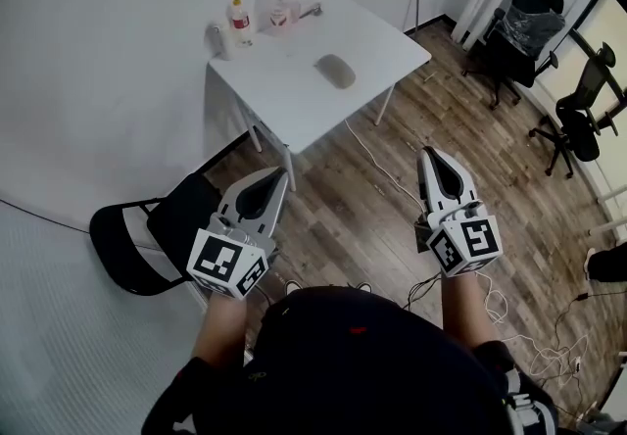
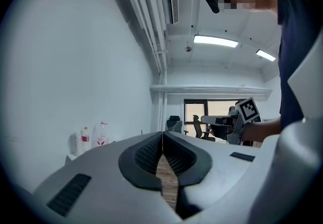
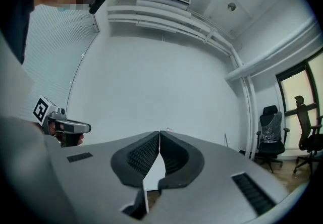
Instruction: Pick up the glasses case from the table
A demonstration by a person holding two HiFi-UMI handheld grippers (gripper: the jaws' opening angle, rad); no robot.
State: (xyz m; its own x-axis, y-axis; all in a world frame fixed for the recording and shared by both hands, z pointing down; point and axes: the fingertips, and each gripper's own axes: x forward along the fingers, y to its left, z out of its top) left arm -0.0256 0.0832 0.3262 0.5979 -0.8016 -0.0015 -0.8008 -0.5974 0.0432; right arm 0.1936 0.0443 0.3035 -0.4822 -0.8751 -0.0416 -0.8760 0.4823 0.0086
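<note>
A grey oval glasses case (image 1: 335, 71) lies near the middle of a white table (image 1: 372, 41) in the head view. My left gripper (image 1: 277, 176) is held level well short of the table, above a black chair, jaws shut and empty. Level with it on the other side, my right gripper (image 1: 431, 155) is over the wooden floor, also shut with nothing in it. In the left gripper view the left gripper (image 2: 162, 134) shows its pads meeting at the tips. The right gripper (image 3: 160, 134) looks the same in its own view. The case is hidden in both gripper views.
A bottle (image 1: 238, 22), a plastic bag (image 1: 278, 2) and a white cup (image 1: 217, 39) stand at the table's far left corner. A black chair (image 1: 147, 232) is beside my left gripper. Office chairs (image 1: 524, 26) stand at the right; cables (image 1: 377, 164) run across the wooden floor.
</note>
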